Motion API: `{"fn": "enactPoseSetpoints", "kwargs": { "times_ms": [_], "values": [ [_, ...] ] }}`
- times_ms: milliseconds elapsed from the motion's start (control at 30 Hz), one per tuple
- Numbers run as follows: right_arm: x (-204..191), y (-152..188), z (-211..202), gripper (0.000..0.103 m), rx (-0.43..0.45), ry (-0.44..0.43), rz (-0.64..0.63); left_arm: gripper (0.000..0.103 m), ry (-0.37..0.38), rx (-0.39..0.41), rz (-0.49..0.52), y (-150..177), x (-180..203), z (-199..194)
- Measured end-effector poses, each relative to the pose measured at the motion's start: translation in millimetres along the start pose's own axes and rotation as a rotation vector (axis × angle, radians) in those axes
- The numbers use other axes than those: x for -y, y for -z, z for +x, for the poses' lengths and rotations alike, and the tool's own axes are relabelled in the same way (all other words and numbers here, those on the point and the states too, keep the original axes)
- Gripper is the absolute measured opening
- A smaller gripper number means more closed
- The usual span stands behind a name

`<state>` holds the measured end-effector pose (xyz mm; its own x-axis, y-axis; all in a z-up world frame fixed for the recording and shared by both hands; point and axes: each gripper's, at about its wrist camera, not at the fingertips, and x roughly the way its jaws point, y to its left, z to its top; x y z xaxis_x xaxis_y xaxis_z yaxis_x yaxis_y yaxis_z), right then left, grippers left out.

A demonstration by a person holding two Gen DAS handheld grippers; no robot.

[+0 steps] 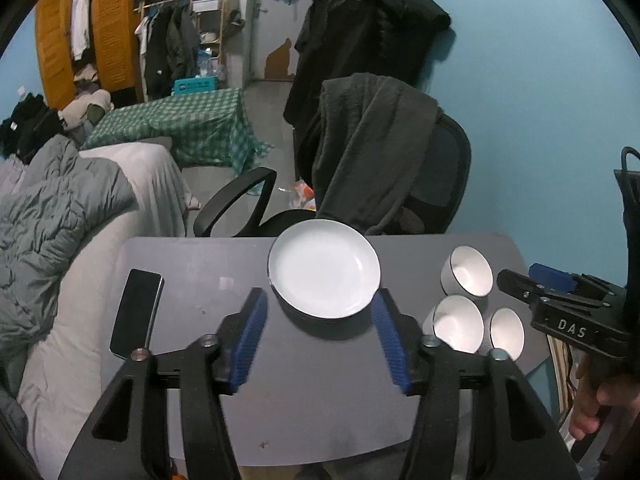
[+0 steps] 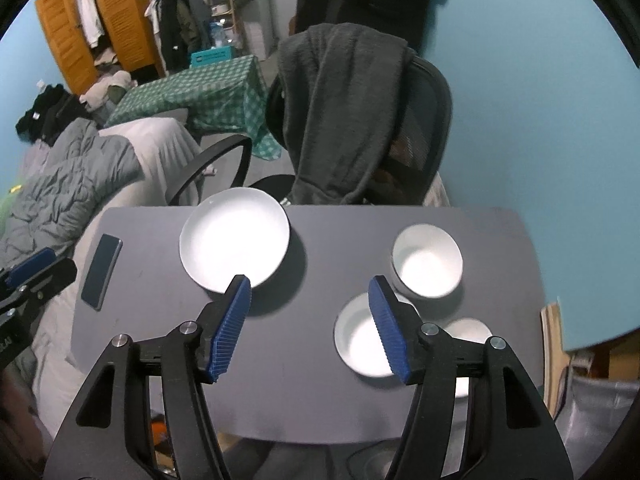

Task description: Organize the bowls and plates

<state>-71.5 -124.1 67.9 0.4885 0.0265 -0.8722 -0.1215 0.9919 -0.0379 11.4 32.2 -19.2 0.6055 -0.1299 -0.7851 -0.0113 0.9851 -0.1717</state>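
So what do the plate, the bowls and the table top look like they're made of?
Plate: likely glazed ceramic, glossy white with a dark rim line. Bowls: the same white glazed look, probably ceramic. Table: matte grey, smooth and lightly scuffed, perhaps laminate or painted board; hard to tell.

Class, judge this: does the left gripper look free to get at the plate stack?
Probably yes: the left gripper hangs open just short of the plates, with only bare table between.

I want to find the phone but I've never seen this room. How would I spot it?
Look at the grey table in front of the office chair. The phone lies flat near the table's edge beside the bed, apart from the white plate. It is the only dark, flat rectangle there.
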Motion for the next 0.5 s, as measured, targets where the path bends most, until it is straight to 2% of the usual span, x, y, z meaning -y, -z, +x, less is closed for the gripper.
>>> {"fn": "enactPoseSetpoints", "kwargs": {
  "times_ms": [67,167,500],
  "values": [
    [4,6,-7,0.062,0.001,0.002,0.022,0.059,0.018,0.008,0.013,3,5,-5],
    [13,15,-16,0.062,0.004,0.002,0.055,0.066,0.036,0.016,0.032,6,12,-9],
    [39,34,-35,0.062,0.010,0.051,0.124,0.066,0.100,-0.017,0.088,11,40,-10]
  ]
}}
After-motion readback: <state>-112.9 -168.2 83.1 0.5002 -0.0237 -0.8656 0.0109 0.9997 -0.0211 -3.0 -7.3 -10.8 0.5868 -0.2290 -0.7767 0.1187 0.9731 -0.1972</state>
